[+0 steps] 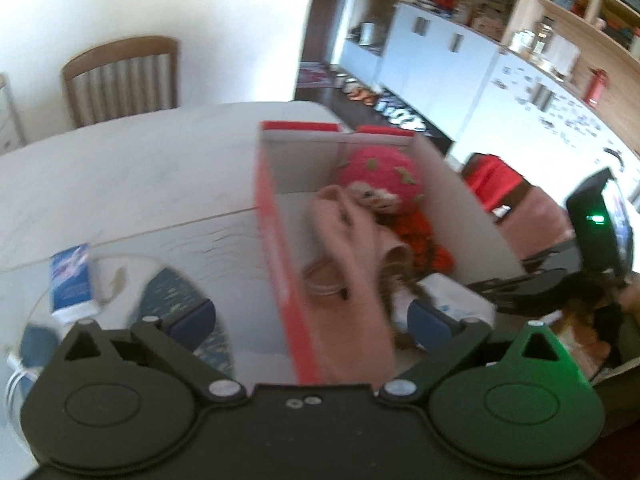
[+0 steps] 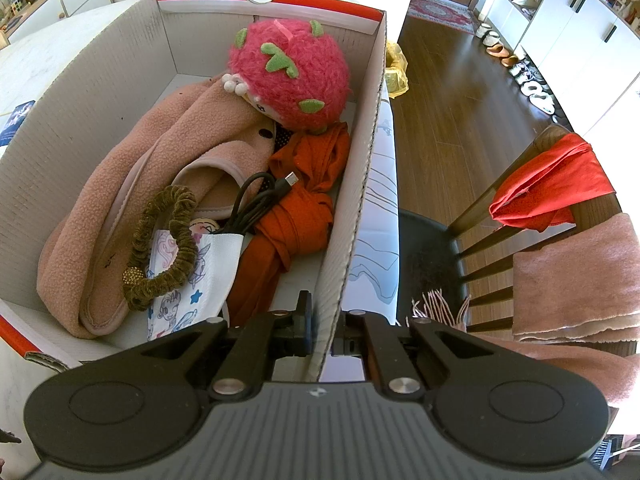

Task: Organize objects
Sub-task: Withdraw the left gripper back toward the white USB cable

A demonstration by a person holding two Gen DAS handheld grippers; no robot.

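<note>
A red-edged cardboard box (image 2: 352,184) stands on the table and holds a pink plush toy (image 2: 288,68), a pink fleece garment (image 2: 160,160), an orange cloth (image 2: 304,208), a black cable (image 2: 256,200), a brown scrunchie (image 2: 168,248) and a printed face mask (image 2: 192,280). My right gripper (image 2: 324,324) is shut on the box's right wall near its front corner. My left gripper (image 1: 308,316) is open above the box's left wall (image 1: 276,240), one finger outside and one inside. The pink fleece (image 1: 352,264) lies between its fingers, blurred.
A blue-and-white carton (image 1: 70,280) lies on a round plate (image 1: 176,288) left of the box. A wooden chair (image 1: 120,80) stands behind the table. Another chair (image 2: 520,208) with red and pink cloths stands to the right. Cabinets and shoes line the far wall.
</note>
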